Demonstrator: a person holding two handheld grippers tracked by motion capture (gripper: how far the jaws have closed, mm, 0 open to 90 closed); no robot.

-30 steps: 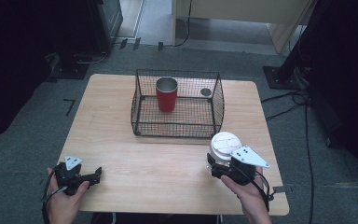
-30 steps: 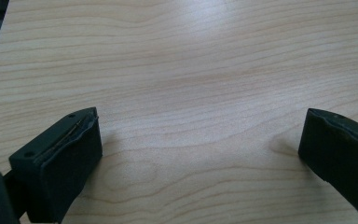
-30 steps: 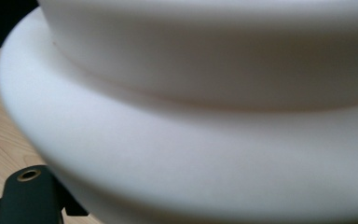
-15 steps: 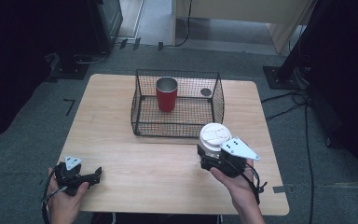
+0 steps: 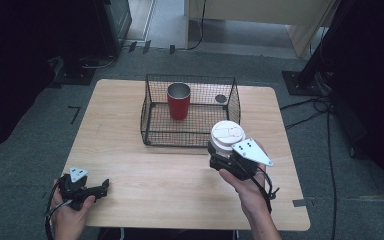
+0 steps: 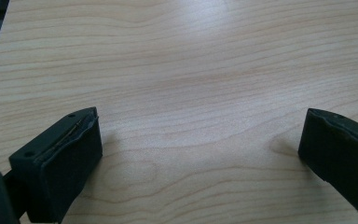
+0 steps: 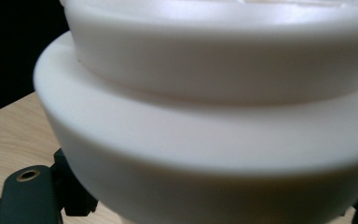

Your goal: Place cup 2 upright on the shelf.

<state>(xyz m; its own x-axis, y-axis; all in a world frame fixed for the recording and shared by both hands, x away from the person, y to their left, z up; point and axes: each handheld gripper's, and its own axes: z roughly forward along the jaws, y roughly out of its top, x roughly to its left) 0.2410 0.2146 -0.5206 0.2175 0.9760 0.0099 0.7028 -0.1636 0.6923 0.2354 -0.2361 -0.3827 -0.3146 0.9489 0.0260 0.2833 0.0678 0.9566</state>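
From the high view, the right gripper is clenched on a white lidded cup, held above the desk just in front of the near right corner of the wire basket. A red cup already stands inside the basket, so the pickup looks done and the placing into the basket is probably what is left. The left gripper rests at the near left edge, holding nothing. In the left gripper view its jaws stand wide apart over bare wood. In the right gripper view the white cup's lid looms so close that I cannot see the pads' contact.
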